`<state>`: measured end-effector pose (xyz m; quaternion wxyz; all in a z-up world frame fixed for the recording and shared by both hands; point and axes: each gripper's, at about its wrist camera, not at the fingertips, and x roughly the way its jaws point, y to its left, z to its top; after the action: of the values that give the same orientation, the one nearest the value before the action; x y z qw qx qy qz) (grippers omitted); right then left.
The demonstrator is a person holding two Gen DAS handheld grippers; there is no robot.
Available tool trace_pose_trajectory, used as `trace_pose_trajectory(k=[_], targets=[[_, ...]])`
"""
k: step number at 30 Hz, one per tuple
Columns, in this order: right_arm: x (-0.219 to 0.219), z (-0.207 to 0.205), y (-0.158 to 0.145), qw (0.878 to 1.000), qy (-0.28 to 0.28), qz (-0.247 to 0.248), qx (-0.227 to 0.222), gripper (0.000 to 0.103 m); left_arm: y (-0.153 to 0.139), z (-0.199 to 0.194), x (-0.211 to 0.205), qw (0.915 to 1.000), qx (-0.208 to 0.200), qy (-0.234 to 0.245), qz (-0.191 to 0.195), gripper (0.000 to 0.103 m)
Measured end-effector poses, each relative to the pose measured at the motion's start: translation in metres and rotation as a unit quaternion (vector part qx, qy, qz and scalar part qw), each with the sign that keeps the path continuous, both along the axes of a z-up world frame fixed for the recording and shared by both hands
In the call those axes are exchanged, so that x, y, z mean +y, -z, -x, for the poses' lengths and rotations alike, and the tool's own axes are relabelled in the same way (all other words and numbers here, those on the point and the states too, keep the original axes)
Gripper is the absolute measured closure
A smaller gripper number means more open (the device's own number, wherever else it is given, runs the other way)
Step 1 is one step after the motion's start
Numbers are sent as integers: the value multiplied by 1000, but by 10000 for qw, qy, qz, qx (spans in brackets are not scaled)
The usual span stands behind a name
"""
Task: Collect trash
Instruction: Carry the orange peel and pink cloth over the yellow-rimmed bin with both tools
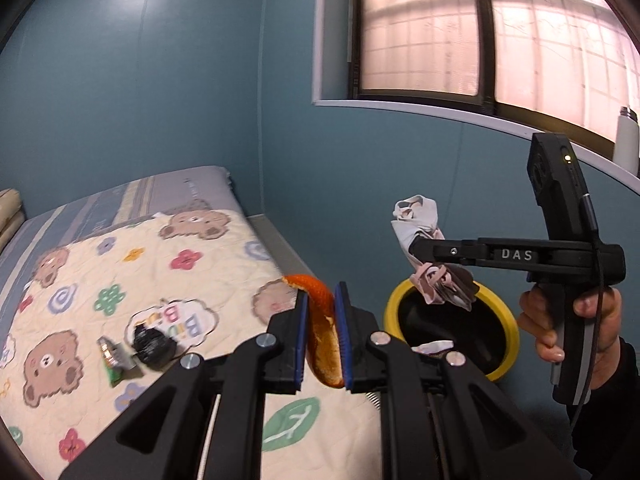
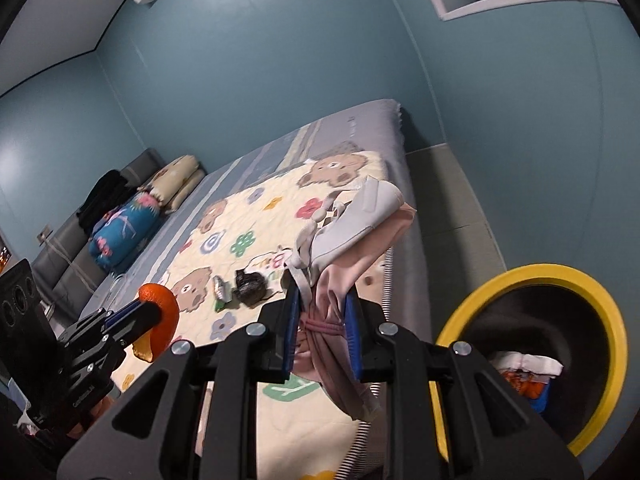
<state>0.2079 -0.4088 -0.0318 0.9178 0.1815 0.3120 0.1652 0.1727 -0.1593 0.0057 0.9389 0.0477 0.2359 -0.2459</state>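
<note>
Beside the bed [image 1: 120, 264], the left claw [image 1: 321, 334] pinches an orange peel [image 1: 322, 336] while the right claw [image 2: 322, 330] clamps a crumpled pink wrapper [image 2: 344, 264], both poised near the yellow-rimmed bin [image 2: 600, 304] for dropping

You see an orange peel [image 1: 322, 332]; a pink and grey crumpled wrapper [image 2: 344, 240]; a yellow-rimmed black bin [image 2: 600, 300]; a cream quilt [image 1: 120, 280] patterned with brown bears and flowers; teal walls [image 1: 180, 80].
</note>
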Motion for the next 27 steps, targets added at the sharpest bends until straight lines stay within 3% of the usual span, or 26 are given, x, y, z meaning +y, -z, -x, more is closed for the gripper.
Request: trace_pose_trajectory(k=[15,27], targets=[[-97,19,18,9955,934,-103,79,83,8,-27,-99,9956,145,922,-101,90],[-142,18,53,9884,1445,-201,412,83,45,-68,-165,9881,646,1392,-79,90]])
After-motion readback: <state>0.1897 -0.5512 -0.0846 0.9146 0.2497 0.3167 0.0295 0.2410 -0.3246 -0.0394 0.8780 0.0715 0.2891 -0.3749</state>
